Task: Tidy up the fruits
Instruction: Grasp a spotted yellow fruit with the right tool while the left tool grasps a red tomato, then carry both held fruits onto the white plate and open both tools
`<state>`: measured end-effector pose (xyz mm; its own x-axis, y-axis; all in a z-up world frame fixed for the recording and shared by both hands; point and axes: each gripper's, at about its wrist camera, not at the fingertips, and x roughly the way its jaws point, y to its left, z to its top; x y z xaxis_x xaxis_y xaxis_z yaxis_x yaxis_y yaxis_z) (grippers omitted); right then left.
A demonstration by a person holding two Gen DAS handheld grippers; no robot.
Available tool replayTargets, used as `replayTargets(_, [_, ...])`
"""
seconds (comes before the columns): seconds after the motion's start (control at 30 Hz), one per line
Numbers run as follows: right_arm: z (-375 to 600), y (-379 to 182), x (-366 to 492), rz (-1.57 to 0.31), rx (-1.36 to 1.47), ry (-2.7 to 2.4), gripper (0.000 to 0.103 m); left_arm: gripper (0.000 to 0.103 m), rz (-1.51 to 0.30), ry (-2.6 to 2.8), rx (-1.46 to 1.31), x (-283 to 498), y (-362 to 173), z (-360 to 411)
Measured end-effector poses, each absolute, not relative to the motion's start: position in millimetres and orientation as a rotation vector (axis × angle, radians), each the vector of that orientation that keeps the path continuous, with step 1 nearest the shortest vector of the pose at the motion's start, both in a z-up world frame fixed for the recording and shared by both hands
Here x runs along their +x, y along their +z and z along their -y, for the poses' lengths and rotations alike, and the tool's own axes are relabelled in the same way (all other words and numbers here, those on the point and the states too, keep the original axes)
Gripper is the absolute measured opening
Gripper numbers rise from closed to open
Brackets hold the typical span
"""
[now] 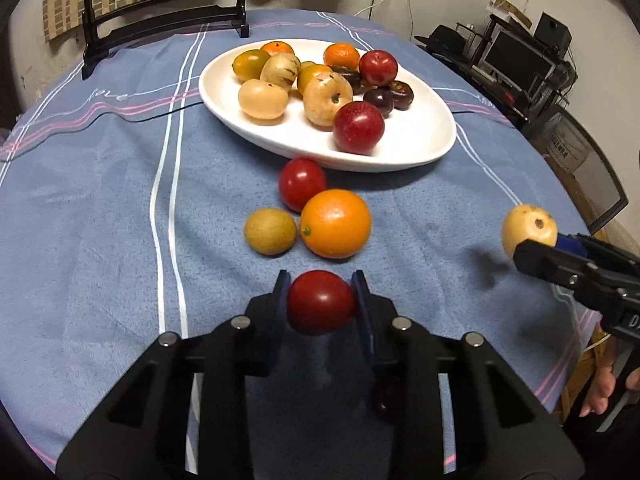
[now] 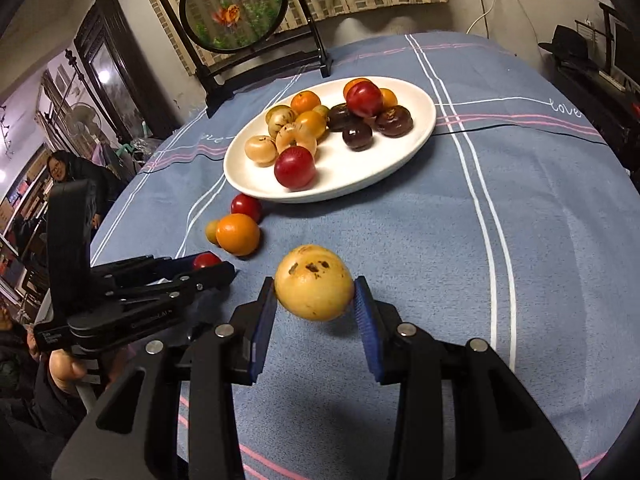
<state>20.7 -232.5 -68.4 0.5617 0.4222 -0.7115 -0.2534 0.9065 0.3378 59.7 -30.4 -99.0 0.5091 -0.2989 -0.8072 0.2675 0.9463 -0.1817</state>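
Observation:
My left gripper [image 1: 321,300] is shut on a small red tomato [image 1: 320,302] just above the blue tablecloth; it also shows in the right wrist view as the left gripper [image 2: 208,264] with the red tomato [image 2: 206,260]. My right gripper [image 2: 315,294] is shut on a yellow spotted fruit [image 2: 314,282], lifted off the cloth; the left wrist view shows that yellow fruit [image 1: 528,228] at the right edge. A white plate [image 1: 400,148] holds several fruits. Loose on the cloth lie another red tomato [image 1: 302,183], an orange [image 1: 335,223] and a small brownish-green fruit [image 1: 270,231].
A round framed screen on a black stand [image 2: 240,20] stands behind the plate [image 2: 352,184]. A thin black cable [image 1: 160,114] crosses the cloth. Shelves with a monitor [image 1: 516,56] are at the right. A person [image 2: 60,168] sits beyond the table's left edge.

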Motion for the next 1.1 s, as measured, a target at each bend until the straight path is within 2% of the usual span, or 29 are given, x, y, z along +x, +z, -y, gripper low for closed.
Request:
replayTargets(0.3, [221.7, -67.6, 22.9, -0.890, 0.207, 0.415, 0.040, 0.031, -0.894, -0.354, -0.039, 40.8, -67.7, 17.4])
replayTargets(0.7, [201.9, -56.8, 31.9, -0.884, 0.157, 0.410, 0.040, 0.031, -0.878, -0.362, -0.060, 46.8, -58.1, 3.5])
replayTargets(0.93, [195.8, -32.5, 81.9, -0.862, 0.079, 0.360, 0.040, 0.031, -0.885, -0.323, -0.053, 128.7, -28.5, -5.2])
replayTargets(1.1, [175.8, -27.7, 147.2, -0.856, -0.036, 0.265, 0.039, 0.032, -0.927, -0.268, -0.070, 200.8, -30.1, -0.7])
